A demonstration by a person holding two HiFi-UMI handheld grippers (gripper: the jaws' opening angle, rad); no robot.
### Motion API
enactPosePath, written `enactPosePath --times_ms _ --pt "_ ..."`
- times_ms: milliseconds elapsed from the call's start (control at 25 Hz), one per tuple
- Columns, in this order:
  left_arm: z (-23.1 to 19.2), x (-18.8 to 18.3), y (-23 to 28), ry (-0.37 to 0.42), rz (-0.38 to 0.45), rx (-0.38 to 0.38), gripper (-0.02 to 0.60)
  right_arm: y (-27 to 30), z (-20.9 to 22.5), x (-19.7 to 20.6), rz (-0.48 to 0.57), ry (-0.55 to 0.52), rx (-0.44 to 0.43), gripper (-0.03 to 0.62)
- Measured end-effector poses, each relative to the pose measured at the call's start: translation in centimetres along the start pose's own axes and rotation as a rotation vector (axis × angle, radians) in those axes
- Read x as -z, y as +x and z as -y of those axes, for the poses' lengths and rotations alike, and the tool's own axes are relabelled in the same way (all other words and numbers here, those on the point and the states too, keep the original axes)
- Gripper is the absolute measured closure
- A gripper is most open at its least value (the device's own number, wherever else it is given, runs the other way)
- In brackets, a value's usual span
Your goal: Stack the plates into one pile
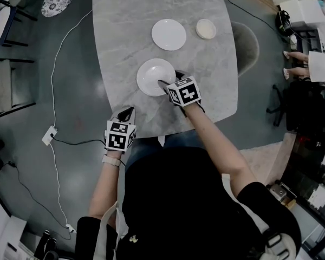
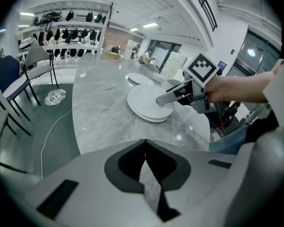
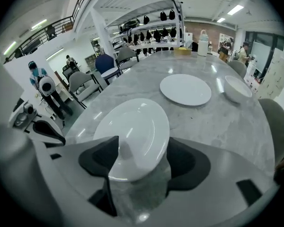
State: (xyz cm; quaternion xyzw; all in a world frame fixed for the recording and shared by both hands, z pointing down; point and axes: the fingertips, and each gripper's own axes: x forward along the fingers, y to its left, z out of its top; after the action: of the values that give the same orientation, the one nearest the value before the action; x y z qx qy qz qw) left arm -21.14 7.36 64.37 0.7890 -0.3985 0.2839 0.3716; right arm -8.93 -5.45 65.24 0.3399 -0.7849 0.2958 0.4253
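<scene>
A white plate (image 1: 153,76) (image 3: 132,126) lies on the grey marble table (image 1: 130,26), near its front edge. In the left gripper view the white plate (image 2: 144,103) seems to rest on a second one. My right gripper (image 1: 169,78) (image 3: 142,145) is open, its jaws on either side of the plate's right rim and its pads not pressing. A second white plate (image 1: 168,34) (image 3: 185,89) lies farther back, with a small bowl (image 1: 206,28) (image 3: 236,89) to its right. My left gripper (image 1: 130,111) (image 2: 145,143) hangs shut and empty at the table's front edge.
Chairs (image 1: 5,85) stand left of the table and a grey chair (image 1: 248,45) at its right side. A cable and power strip (image 1: 49,135) lie on the floor to the left. A patterned round mat (image 1: 57,1) lies at far left.
</scene>
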Motion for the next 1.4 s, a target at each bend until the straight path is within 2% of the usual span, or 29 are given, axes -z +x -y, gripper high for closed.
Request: enactPosePath --times_ms 480,760,880,1080,1400 --pt "0.7 -1.5 0.7 -0.033 0.023 -0.035 0.574 -0.1 -0.7 0.2 0.017 0.008 -0.098 0.201" --pt "0.9 -4.4 1.9 -0.038 0.046 -0.057 0.574 -1.1 0.4 -1.3 0.072 -0.023 -0.102 0.2" --pt "0.9 -6.3 2.6 -0.032 0.061 -0.067 0.574 -1.9 2.1 -2.3 0.113 -0.025 -0.092 0.2" --pt "0.9 -10.4 4.8 -0.024 0.088 -0.075 0.574 -2.7 6.3 -4.0 0.16 0.054 -0.081 0.203" --pt "0.9 -17.1 9.1 -0.022 0.127 -0.095 0.574 -2.9 11.8 -6.2 0.222 0.123 -0.069 0.209"
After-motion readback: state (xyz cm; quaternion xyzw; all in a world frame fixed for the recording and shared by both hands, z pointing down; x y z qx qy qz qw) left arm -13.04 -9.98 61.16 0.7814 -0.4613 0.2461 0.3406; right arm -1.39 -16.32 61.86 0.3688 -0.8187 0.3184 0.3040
